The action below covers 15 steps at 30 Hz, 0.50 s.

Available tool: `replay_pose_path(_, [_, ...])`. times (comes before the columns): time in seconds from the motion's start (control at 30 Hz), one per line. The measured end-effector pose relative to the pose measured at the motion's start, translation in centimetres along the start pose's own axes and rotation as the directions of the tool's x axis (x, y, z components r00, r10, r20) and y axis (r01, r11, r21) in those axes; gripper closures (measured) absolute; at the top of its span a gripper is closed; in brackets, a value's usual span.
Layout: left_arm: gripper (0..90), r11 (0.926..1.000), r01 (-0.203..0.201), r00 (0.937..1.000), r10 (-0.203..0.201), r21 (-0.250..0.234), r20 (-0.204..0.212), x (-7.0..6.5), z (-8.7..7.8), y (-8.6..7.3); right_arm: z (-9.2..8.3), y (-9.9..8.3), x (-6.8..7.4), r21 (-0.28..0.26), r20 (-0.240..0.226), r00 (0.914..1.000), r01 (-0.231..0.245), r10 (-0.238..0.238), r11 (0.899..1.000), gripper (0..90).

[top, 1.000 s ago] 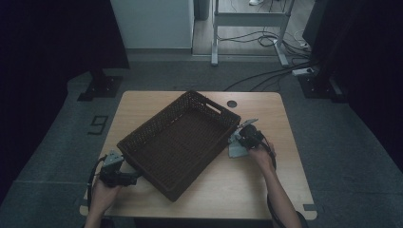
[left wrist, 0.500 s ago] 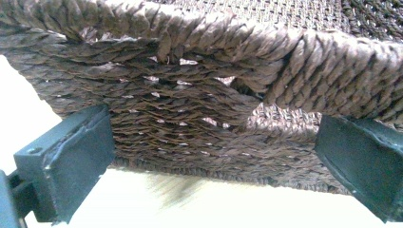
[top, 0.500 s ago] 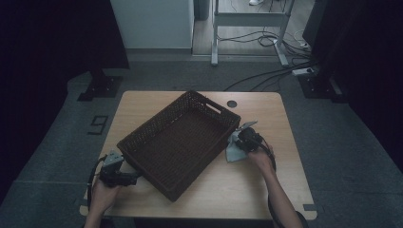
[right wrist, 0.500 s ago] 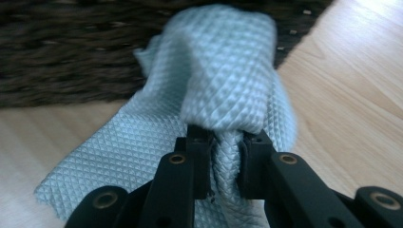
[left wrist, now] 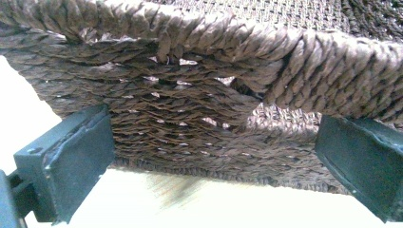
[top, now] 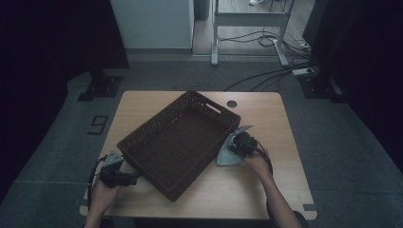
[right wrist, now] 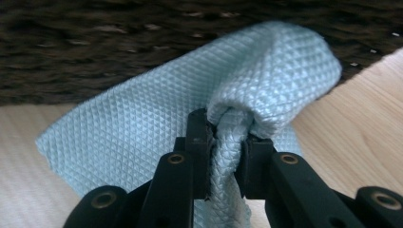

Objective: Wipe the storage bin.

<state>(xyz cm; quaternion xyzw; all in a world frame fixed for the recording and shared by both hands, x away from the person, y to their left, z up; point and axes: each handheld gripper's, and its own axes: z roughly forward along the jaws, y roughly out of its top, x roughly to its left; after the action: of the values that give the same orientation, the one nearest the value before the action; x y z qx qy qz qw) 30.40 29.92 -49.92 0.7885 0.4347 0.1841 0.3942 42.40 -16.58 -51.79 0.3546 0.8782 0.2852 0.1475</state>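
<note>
Your right gripper (right wrist: 227,137) has its jaws pressed together on a bunched fold of the pale blue cloth (right wrist: 157,123); pinching a gathered ridge rather than a flat edge gives the pads something thick to bite, so the fabric should not slide out when you raise it. In the high view the cloth (top: 227,156) lies on the table (top: 275,123) just beside the near right wall of the basket (top: 142,142), with one corner standing up past your right gripper (top: 239,142); most of it hangs or rests below the pinch; it is not yet inside. That spot beside the wall looks chosen, since the short way over the rim is right there.

Your left gripper (top: 124,177) sits at the basket's near left corner, jaws spread wide; the woven wall (left wrist: 199,114) stands close in front of them and neither pad presses on it. It looks placed to steady the basket if the cloth drags on the rim; you would need to close on the wall, or push against it, for that to work.
</note>
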Motion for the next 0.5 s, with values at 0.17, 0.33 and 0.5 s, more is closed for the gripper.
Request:
replay_pose_path(0.17, [0.0,1.0,0.0,1.0,0.0,0.0,0.0,0.0,0.0,0.0,-0.2,0.1,0.9,-0.01,-0.021,0.9997,0.013,-0.013,1.0,76.6])
replay_pose_path(0.33, [0.0,1.0,0.0,1.0,0.0,0.0,0.0,0.0,0.0,0.0,-0.3,0.1,1.7,-0.014,-0.049,0.9984,0.027,-0.028,1.0,76.6])
replay_pose_path(0.5, [0.0,1.0,0.0,1.0,0.0,0.0,0.0,0.0,0.0,0.0,-0.3,0.2,3.1,-0.012,-0.073,0.996,0.05,-0.051,0.999,76.5])
